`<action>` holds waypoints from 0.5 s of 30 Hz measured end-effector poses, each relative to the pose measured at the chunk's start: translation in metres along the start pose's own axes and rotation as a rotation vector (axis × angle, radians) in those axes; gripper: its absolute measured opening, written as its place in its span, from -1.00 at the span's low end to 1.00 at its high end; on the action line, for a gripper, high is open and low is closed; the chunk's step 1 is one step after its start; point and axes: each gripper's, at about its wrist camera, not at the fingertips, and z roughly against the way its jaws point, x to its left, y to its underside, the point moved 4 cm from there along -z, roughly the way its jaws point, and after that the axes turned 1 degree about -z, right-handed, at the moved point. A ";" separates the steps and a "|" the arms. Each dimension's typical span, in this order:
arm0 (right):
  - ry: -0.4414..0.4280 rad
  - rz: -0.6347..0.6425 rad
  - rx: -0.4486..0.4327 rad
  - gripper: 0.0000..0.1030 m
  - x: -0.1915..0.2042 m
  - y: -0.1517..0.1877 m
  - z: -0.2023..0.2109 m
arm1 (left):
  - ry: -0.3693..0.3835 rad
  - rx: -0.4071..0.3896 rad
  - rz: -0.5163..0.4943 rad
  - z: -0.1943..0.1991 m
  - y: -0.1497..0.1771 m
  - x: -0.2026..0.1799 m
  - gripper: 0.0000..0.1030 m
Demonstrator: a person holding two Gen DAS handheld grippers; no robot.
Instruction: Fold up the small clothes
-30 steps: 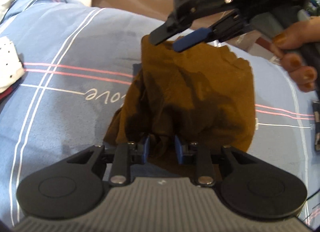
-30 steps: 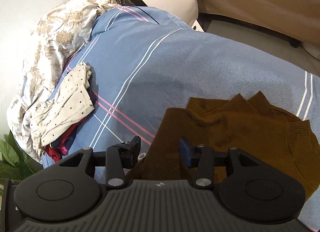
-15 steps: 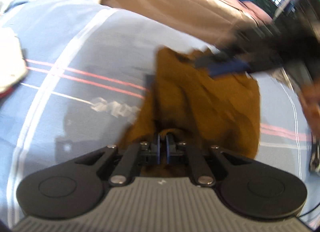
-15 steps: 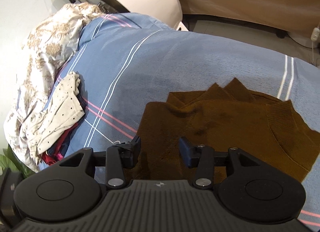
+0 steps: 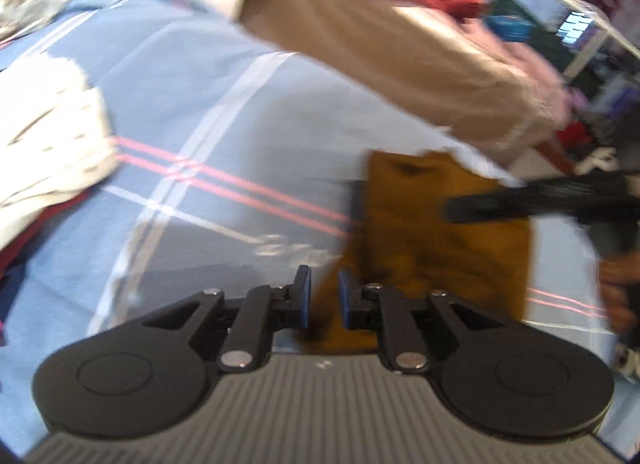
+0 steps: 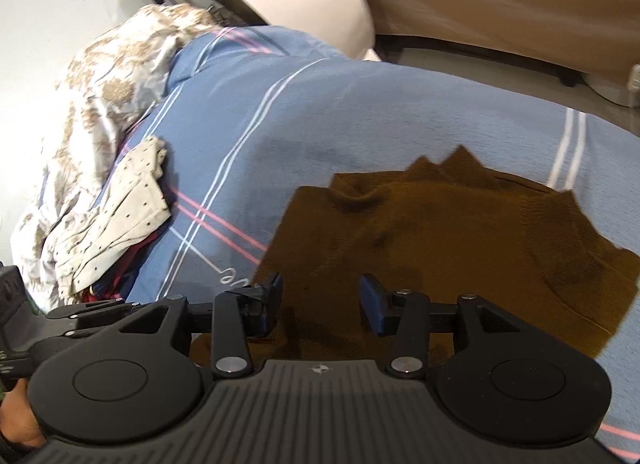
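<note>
1. My left tool [image 5: 323, 296] is opening; its blue pads stand a narrow gap apart with nothing pinched between them. The brown cloth shows just beyond and below that gap.
2. My right tool [image 6: 320, 300] hangs over the near edge of the brown garment [image 6: 440, 244] with its jaws wide, closing slightly, and the pads press on nothing; the cloth lies beneath the gap.
3. The brown garment lies on the blue striped bed cover [image 6: 360, 112], folded into a rough block, with pointed corners sticking out at its far edge.
4. In the left wrist view, which is blurred, the same garment [image 5: 448, 248] lies to the right of my left tool, and the right tool's black finger [image 5: 520, 200] reaches over it from the right.
5. A white dotted garment [image 6: 120, 216] sits well apart on the left of the cover, on top of something red, beside a beige floral quilt [image 6: 100, 84].
</note>
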 end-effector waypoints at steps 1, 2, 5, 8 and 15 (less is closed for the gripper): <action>0.008 0.023 0.003 0.35 0.005 -0.002 -0.005 | 0.012 0.015 -0.033 -0.002 0.002 -0.011 -0.72; 0.024 0.051 0.000 0.35 0.011 -0.004 -0.009 | 0.004 0.026 -0.074 -0.006 0.004 -0.022 -0.72; 0.052 0.108 -0.034 0.63 0.024 -0.017 -0.018 | -0.031 0.025 -0.132 -0.013 0.012 -0.036 -0.51; 0.086 0.088 -0.048 1.00 0.030 -0.034 -0.030 | -0.033 0.021 -0.114 -0.017 0.016 -0.037 -0.12; 0.264 0.207 0.095 -0.89 0.032 -0.039 -0.075 | -0.090 0.057 -0.221 -0.039 0.021 -0.037 -0.23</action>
